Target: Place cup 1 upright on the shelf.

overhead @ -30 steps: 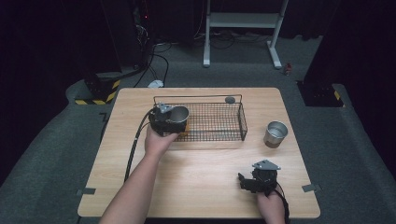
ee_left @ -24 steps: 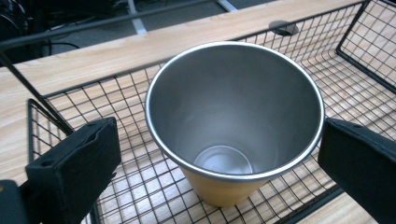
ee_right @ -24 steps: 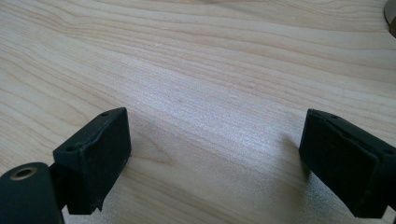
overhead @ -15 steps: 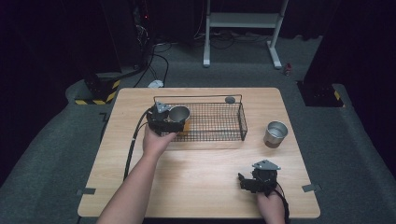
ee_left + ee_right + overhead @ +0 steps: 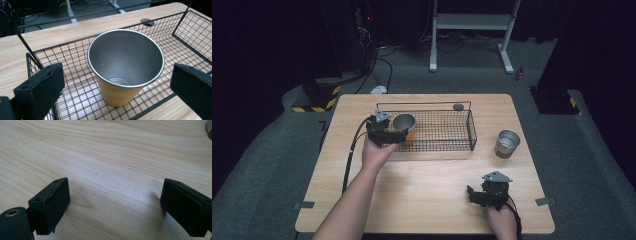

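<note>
An orange cup (image 5: 404, 124) with a steel inside stands upright on the mesh floor at the left end of a black wire basket (image 5: 472, 131). In the left gripper view the cup (image 5: 117, 96) sits between my jaws without touching either one. My left gripper (image 5: 401, 135) is open at the basket's (image 5: 75, 62) front left corner, its jaws reaching over the rim. My right gripper (image 5: 473, 194) rests low over the bare wooden table (image 5: 112, 157) near the front right, open with nothing between its fingers.
A second steel cup (image 5: 507, 143) stands on the table to the right of the basket. A small grey round disc (image 5: 458, 106) lies behind the basket's back rim. The table (image 5: 422, 190) drops off to grey floor on all sides.
The cup at the basket's left end has settled upright, and the left hand has drawn back slightly. The right gripper has not moved.
</note>
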### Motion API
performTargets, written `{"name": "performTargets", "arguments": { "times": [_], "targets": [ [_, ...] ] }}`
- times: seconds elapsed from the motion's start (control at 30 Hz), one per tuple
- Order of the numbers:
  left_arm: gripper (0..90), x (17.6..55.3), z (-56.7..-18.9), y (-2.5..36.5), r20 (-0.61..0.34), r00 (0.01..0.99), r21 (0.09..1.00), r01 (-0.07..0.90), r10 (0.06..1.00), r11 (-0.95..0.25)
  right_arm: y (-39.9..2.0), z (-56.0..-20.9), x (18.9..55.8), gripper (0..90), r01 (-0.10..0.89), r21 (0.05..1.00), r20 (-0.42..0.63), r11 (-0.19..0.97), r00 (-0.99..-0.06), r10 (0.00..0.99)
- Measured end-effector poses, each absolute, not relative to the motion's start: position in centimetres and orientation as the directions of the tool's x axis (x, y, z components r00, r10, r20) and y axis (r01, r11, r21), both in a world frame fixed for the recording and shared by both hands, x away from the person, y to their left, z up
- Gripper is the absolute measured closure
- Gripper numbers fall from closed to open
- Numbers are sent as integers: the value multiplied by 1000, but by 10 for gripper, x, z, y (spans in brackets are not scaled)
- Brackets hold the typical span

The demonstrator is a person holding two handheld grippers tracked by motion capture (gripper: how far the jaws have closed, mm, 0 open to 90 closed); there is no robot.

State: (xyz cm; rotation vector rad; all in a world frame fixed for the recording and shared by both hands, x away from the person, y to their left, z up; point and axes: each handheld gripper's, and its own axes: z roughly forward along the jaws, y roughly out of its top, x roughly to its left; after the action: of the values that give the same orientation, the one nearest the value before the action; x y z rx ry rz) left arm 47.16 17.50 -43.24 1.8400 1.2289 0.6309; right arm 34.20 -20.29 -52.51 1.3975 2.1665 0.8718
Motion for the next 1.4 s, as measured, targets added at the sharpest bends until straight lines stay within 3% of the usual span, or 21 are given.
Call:
{"name": "performTargets", "arguments": {
  "times": [1.4],
  "targets": [
    [6, 394, -445, 207, -111, 476, 828, 530, 872, -184, -203, -525, 342, 91, 651, 697, -10, 299, -408, 913]
  ]
}}
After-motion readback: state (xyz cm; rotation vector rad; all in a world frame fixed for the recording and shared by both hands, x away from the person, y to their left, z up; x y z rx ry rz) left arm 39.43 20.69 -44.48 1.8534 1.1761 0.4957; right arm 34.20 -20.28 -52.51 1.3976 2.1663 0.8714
